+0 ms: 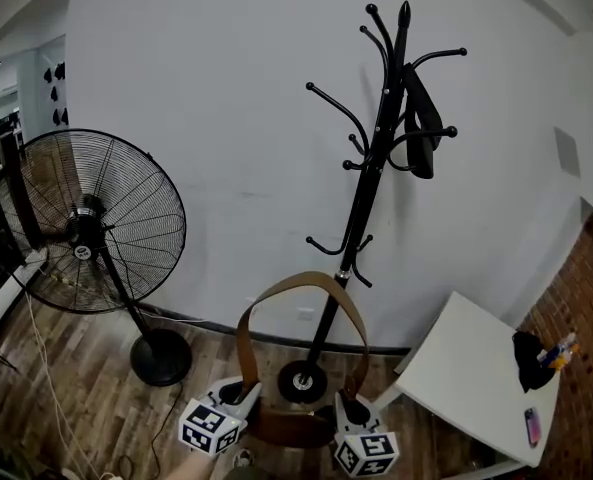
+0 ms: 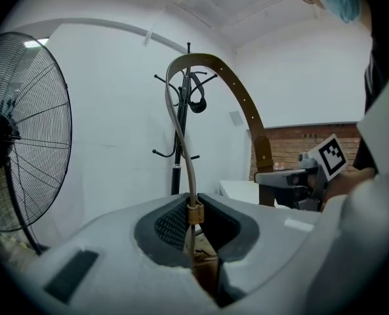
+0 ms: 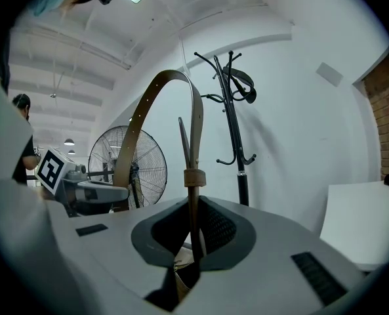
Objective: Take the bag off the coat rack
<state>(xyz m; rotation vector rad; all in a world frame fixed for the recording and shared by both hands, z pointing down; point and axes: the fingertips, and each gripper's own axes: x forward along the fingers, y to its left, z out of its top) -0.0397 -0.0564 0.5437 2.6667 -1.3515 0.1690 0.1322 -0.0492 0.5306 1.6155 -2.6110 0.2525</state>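
Low, left claw (image 2: 195, 236), right claw (image 3: 191, 238), clamping strap (image 1: 301, 279)

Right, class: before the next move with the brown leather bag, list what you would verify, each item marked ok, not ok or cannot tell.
1. Left gripper shut on the brown leather strap: ok.
2. Right gripper shut on the same strap: ok.
3. Strap free of the black metal coat rack hooks: ok.
4. Brown bag body hanging level between the grippers: cannot tell.
5. Bare space on the white table for setting down: ok.
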